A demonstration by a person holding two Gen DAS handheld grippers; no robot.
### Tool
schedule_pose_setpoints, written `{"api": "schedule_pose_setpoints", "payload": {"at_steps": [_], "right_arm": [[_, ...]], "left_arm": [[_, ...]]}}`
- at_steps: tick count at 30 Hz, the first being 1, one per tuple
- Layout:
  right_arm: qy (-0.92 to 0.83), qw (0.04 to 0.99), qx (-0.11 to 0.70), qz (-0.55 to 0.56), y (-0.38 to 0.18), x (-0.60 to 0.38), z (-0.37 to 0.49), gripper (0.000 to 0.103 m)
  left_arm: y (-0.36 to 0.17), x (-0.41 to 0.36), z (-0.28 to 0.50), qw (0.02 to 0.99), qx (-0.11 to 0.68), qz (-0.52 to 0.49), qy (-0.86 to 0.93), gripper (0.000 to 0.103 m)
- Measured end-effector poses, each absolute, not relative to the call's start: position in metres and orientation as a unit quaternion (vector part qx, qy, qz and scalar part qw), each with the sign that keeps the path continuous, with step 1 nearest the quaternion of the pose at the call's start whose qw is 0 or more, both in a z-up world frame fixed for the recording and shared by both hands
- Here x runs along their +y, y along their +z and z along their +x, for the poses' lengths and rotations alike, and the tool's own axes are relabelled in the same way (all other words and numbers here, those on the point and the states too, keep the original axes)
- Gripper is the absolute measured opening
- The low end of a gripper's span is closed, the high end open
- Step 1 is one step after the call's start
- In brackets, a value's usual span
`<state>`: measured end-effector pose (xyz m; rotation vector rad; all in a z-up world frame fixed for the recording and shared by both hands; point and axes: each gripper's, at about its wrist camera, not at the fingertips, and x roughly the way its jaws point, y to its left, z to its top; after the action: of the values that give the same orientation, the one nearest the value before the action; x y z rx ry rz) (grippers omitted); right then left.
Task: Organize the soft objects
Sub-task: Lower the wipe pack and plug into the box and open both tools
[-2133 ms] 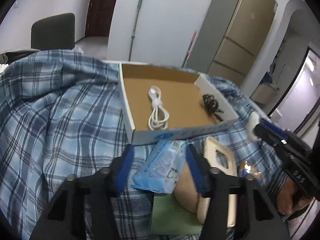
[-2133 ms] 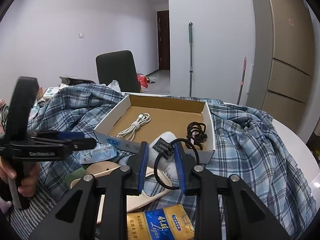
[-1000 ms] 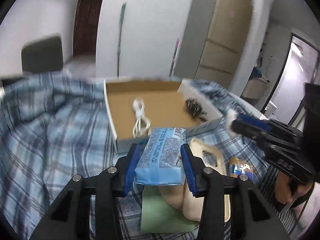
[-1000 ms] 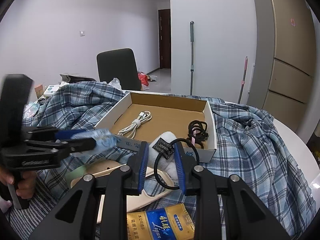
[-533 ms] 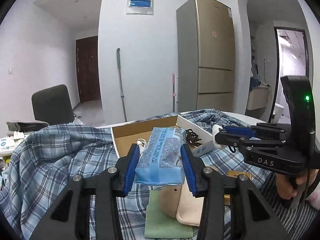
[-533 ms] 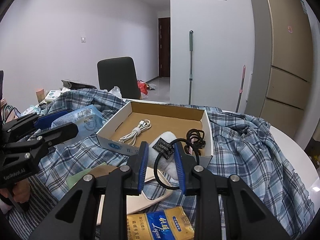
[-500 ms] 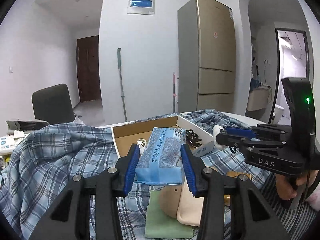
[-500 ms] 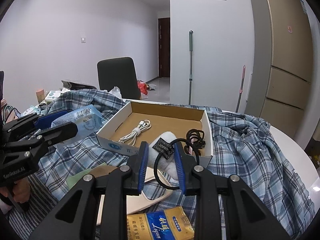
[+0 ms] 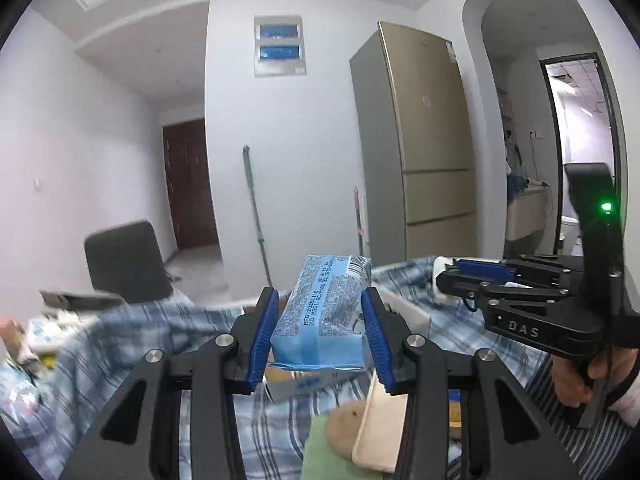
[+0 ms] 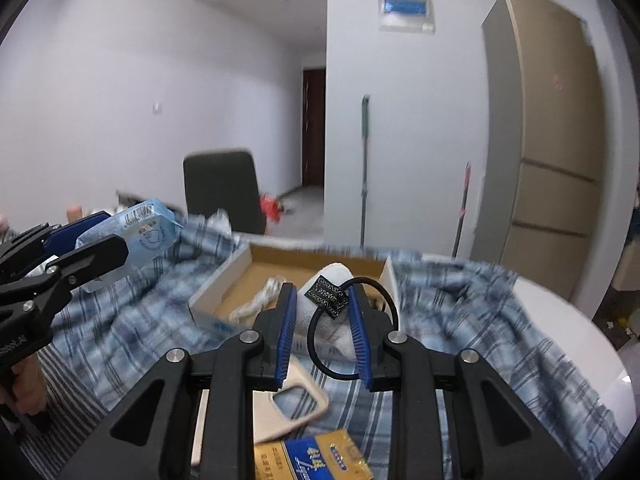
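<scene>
A blue tissue pack is clamped between the blue pads of my left gripper, held up above the plaid cloth. In the right wrist view the same tissue pack and left gripper show at the left. My right gripper is shut on a white rolled cloth with a black elastic loop and patterned tag, raised just in front of the open cardboard box. From the left wrist camera, the right gripper sits at the right, a hand on its grip.
The box holds a white cable. Below the grippers lie a beige phone case, a green cloth and a gold-and-blue packet. A dark chair, a mop and a fridge stand behind the table.
Both grippers have risen and tilted upward, so the room fills more of each view and the box sits lower. The tissue pack and the rolled cloth stay gripped.
</scene>
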<state>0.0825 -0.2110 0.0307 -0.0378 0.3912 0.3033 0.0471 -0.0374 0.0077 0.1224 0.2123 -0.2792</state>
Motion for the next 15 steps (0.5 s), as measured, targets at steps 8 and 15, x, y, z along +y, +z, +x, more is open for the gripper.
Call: {"api": "schedule_pose_setpoints", "payload": {"at_steps": [8,15], "right_arm": [[0.141,0.979,0.14,-0.039,0.096,-0.207,0.093,0.025],[0.139,0.979,0.141,-0.053,0.115,-0.193,0.148,0.025]], "left_arm": [[0.072,-0.056,0.061,0.987,0.087,0.075,-0.113,0.045],[0.102,-0.074,0.113,0.994,0.075,0.05,-0.068,0.045]]}}
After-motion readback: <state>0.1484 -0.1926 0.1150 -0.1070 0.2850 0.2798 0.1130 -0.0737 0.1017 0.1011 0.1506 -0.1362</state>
